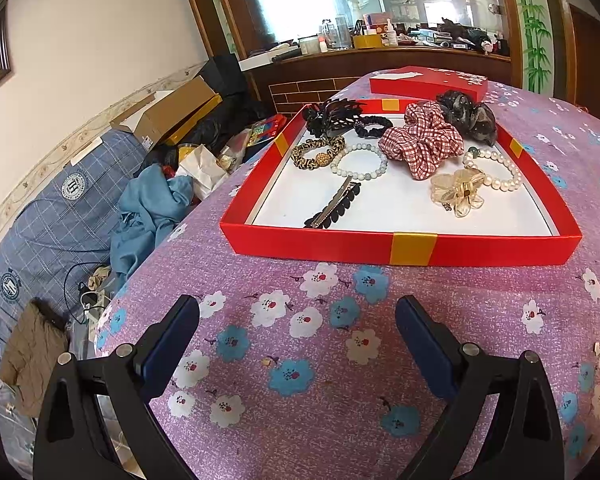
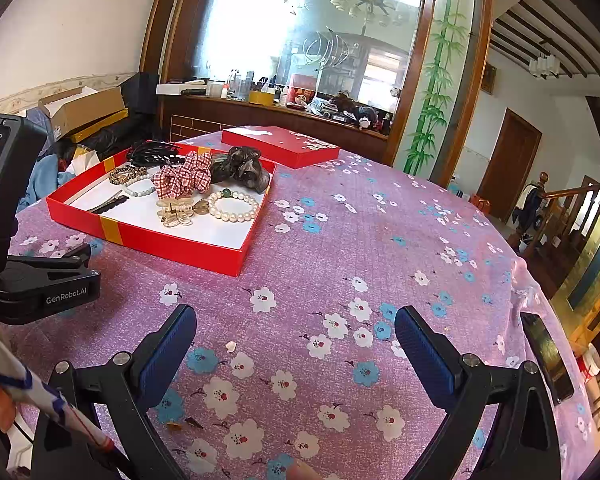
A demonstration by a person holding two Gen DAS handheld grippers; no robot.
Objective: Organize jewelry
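Note:
A shallow red box [image 1: 340,243] [image 2: 180,246] sits on the purple floral tablecloth. Inside lie a pearl bracelet [image 1: 500,174] [image 2: 236,210], a pale bead bracelet [image 1: 360,162], a leopard hair tie [image 1: 318,152], a black hair clip [image 1: 334,204], a clear flower claw clip [image 1: 458,190] [image 2: 178,210], a red plaid scrunchie [image 1: 422,140] [image 2: 184,176], a dark scrunchie [image 1: 470,116] and a black claw clip [image 1: 332,114]. My left gripper [image 1: 298,320] is open and empty, in front of the box. My right gripper [image 2: 296,328] is open and empty, right of the box.
The red box lid [image 1: 428,82] [image 2: 280,146] lies behind the box. A dark phone [image 2: 548,360] lies at the table's right edge. The left gripper's body [image 2: 44,280] shows at the right wrist view's left. Clutter and a blue cloth [image 1: 152,208] lie left of the table.

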